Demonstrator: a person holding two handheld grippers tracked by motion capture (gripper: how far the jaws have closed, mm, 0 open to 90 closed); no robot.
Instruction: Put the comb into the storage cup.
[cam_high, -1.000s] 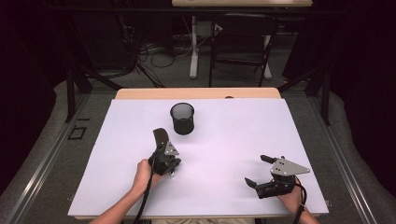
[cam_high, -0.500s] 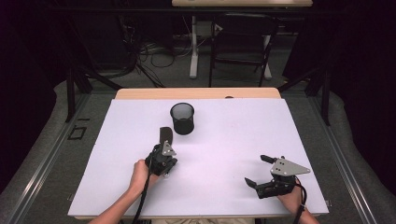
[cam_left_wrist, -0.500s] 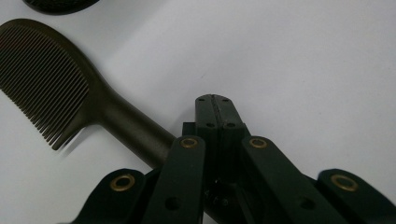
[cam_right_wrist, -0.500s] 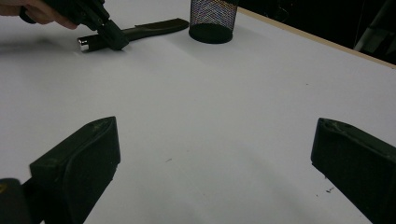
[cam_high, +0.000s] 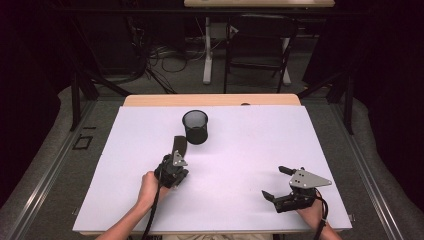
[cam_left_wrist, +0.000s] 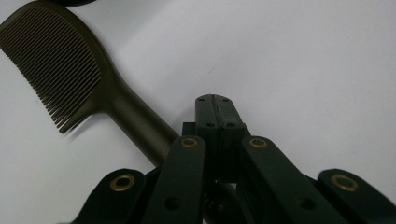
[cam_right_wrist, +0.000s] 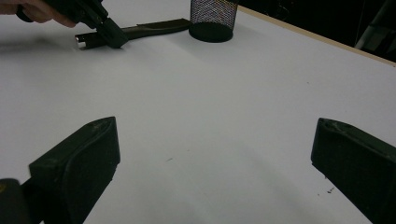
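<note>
Left hand-held gripper (cam_left_wrist: 215, 109) clenched on comb (cam_left_wrist: 70, 70).
Comb lies flat on desk (cam_high: 240, 150); right hand-held gripper (cam_high: 277, 182) released (jaws wide apart).

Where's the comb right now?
In the high view, the dark brown plastic comb lies left of centre on the white table, beside the black mesh cup, its handle under the left tongs.

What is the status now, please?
Left gripper shut, beside dark plastic comb's handle; grip unclear. Right gripper open, empty. Black mesh cup upright just beyond comb; nothing between.
</note>
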